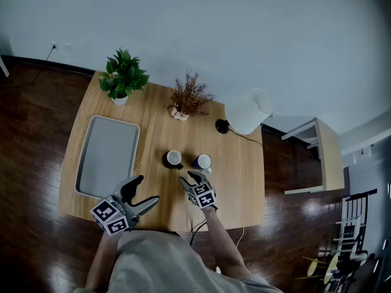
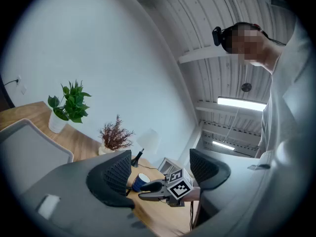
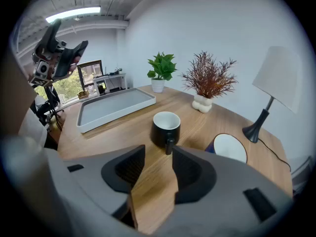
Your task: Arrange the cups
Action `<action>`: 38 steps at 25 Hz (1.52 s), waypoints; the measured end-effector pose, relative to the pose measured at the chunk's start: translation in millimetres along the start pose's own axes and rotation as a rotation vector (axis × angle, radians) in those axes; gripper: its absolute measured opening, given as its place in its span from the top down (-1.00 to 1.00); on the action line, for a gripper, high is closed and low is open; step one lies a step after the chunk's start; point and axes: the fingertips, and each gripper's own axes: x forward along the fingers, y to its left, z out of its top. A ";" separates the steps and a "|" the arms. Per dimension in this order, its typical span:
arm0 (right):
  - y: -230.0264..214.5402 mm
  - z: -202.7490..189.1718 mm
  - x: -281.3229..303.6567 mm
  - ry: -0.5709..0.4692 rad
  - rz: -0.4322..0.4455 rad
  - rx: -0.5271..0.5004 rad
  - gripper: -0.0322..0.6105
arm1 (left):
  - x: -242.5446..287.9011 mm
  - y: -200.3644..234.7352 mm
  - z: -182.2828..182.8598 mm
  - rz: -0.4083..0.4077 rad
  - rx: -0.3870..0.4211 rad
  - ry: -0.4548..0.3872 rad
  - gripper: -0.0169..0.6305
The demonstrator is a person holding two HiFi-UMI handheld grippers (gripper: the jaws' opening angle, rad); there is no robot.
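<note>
A black cup (image 1: pixel 173 158) with a white inside stands near the middle of the wooden table (image 1: pixel 238 182). A blue cup (image 1: pixel 203 162) stands just right of it. My right gripper (image 1: pixel 190 179) tilts down just in front of both cups, open and empty. In the right gripper view the black cup (image 3: pixel 166 126) turns its handle toward the right gripper (image 3: pixel 159 167), just beyond its tips, and the blue cup (image 3: pixel 229 148) shows at the right. My left gripper (image 1: pixel 145 191) hovers open at the front edge, holding nothing. The left gripper (image 2: pixel 160 169) frames the blue cup (image 2: pixel 140 180).
A grey tray (image 1: pixel 107 154) lies on the table's left side, also the tray (image 3: pixel 113 107) in the right gripper view. At the back stand a green potted plant (image 1: pixel 122 77), a dried plant in a vase (image 1: pixel 188 96) and a white lamp (image 1: pixel 247 112). A small side table (image 1: pixel 321 157) is off right.
</note>
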 end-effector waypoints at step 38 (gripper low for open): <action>74.4 188.3 188.4 0.125 0.256 -0.342 0.64 | -83.9 41.2 16.9 0.168 -0.051 -0.056 -0.13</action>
